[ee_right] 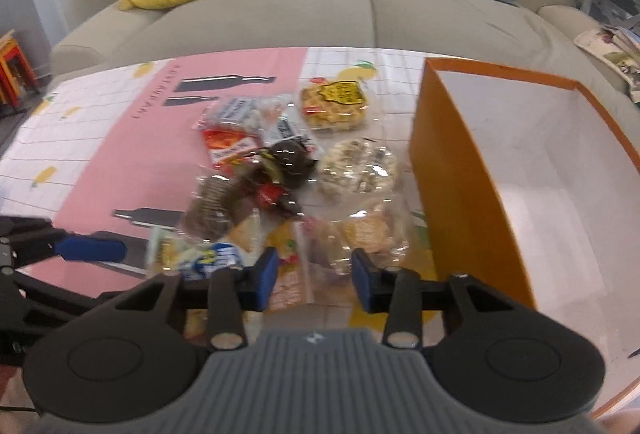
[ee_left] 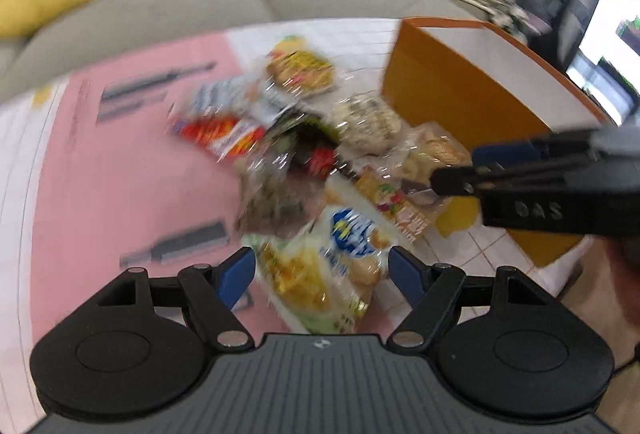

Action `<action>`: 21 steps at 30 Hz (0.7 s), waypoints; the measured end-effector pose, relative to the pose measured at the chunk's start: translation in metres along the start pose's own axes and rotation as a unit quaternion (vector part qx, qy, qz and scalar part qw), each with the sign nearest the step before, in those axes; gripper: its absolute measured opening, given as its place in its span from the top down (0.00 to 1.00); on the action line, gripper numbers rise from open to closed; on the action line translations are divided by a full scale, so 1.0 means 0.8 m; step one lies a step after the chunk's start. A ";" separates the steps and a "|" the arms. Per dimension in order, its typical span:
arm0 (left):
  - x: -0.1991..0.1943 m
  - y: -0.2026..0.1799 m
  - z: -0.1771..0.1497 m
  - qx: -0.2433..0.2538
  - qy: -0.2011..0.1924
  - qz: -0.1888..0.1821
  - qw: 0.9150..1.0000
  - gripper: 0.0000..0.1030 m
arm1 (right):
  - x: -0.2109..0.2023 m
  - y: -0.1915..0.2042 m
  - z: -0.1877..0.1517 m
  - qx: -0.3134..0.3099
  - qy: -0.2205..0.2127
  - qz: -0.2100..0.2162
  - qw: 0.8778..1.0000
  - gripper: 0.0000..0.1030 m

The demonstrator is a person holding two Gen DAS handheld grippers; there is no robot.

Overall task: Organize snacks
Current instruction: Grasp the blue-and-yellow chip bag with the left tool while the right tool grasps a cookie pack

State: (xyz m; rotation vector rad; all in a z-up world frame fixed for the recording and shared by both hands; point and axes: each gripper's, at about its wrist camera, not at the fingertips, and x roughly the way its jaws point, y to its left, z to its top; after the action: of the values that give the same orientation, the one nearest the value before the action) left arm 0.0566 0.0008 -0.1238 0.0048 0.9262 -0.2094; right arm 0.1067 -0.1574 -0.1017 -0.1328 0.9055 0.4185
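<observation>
Right gripper (ee_right: 315, 280) nearest lens, jaws partly closed around clear cracker bag (ee_right: 362, 234), pads apparently not yet pressing. Left gripper (ee_left: 320, 276) spread wide, empty, over yellow-blue packet (ee_left: 340, 262). Orange box (ee_right: 452, 169) stood open just right of snack pile (ee_right: 276, 169): likely drop target, empty, roomy. Counter (ee_right: 100, 161) bare on left; sofa (ee_right: 320, 21) behind far edge.

Table (ee_right: 100, 161) under pink-and-white cloth, snack packets (ee_right: 296, 173) heaped mid-frame, open orange box (ee_right: 452, 173) at right.
</observation>
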 end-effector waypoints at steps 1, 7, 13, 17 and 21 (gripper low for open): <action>0.002 -0.006 0.002 0.020 -0.002 -0.007 1.000 0.14 | -0.001 -0.001 0.000 -0.006 -0.006 -0.007 1.000 0.52; 0.037 -0.030 0.005 0.093 0.027 0.015 0.995 0.13 | 0.015 -0.007 0.008 -0.033 -0.011 -0.023 0.999 0.29; 0.063 -0.036 -0.004 0.156 0.056 0.052 0.985 0.12 | 0.046 -0.004 0.008 -0.064 0.007 -0.030 0.997 0.24; 0.071 -0.029 -0.004 0.143 0.066 0.050 0.986 0.13 | 0.063 -0.002 0.003 -0.078 0.019 -0.035 0.996 0.22; 0.072 -0.022 -0.001 0.106 0.069 0.041 0.991 0.20 | 0.069 0.001 -0.002 -0.088 0.016 -0.033 0.995 0.16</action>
State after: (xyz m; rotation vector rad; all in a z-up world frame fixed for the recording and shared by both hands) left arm 0.0866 -0.0268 -0.1686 0.2568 1.0360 -0.2337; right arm 0.1350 -0.1412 -0.1461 -0.3313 0.8925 0.4345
